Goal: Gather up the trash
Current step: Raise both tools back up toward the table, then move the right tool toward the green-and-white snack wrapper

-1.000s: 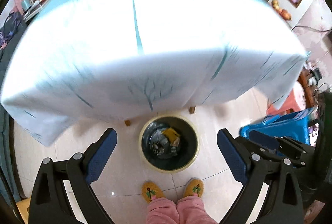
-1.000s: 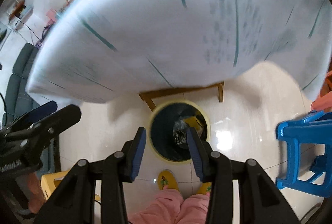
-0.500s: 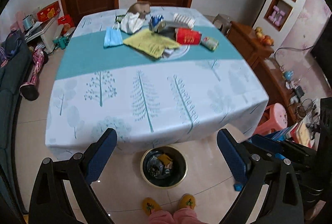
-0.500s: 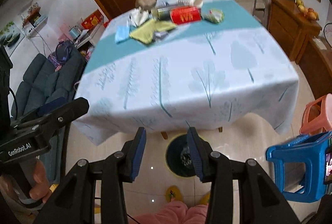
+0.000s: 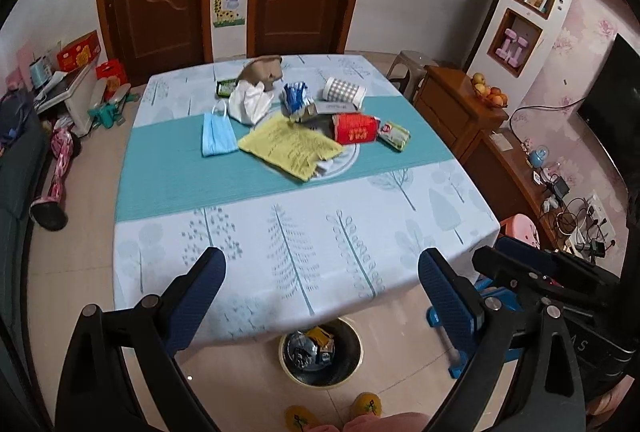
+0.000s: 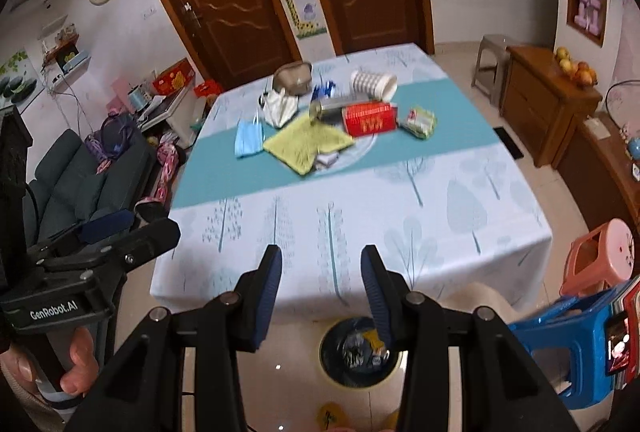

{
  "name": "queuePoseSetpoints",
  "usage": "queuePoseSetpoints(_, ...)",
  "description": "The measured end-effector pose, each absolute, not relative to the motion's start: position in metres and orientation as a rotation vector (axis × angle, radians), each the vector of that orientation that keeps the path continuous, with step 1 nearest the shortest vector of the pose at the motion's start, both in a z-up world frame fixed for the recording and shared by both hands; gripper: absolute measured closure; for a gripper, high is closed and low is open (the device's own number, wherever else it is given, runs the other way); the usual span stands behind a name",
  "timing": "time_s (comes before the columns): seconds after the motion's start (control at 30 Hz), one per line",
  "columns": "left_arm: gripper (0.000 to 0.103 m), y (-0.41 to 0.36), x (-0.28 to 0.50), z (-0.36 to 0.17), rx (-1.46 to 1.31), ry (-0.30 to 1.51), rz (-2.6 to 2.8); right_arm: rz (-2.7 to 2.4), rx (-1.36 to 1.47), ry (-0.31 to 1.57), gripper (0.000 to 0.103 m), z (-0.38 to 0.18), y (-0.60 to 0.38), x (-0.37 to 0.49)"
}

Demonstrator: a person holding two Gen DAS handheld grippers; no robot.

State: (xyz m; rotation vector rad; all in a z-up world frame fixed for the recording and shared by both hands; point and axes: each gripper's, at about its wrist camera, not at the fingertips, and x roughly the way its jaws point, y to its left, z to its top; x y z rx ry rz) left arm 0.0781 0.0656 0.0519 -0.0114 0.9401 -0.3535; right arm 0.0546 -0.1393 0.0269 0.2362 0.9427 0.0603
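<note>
Left wrist view: I see both tongs (image 5: 320, 296) (image 6: 320, 288) open, empty. Trash heap (image 5: 296, 120) mid-tabletop (image 5: 280, 232), bin (image 5: 320, 356) on floor underneath. Risk: thin yellow sheet (image 5: 290, 146) slipping my grip.

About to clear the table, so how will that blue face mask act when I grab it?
The blue face mask lies flat and thin, so it is probably floppy and light. A white ear loop sticks out at its top, and it may snag the white crumpled bag beside it.

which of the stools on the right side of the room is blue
The blue stool is the one nearest the grippers, beside the trash bin. The pink stool stands behind it, and the grey stool stands far back by the wooden cabinet.
</note>
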Motion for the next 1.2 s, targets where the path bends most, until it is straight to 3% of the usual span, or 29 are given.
queuePoseSetpoints(0.37, 0.007, 0.055, 0.120, 0.048, 0.063, 0.953, -0.329, 0.048, 0.218, 0.946, 0.062, 0.022, -0.150, 0.096)
queuePoseSetpoints(0.9, 0.007, -0.026, 0.263, -0.080, 0.066, 1.144, -0.085, 0.189, 0.062, 1.110, 0.062, -0.060, -0.234, 0.242)
queuePoseSetpoints(1.2, 0.007, -0.041, 0.300, -0.121, 0.094, 1.144, 0.052, 0.252, -0.040, 1.135, 0.062, -0.103, -0.263, 0.304)
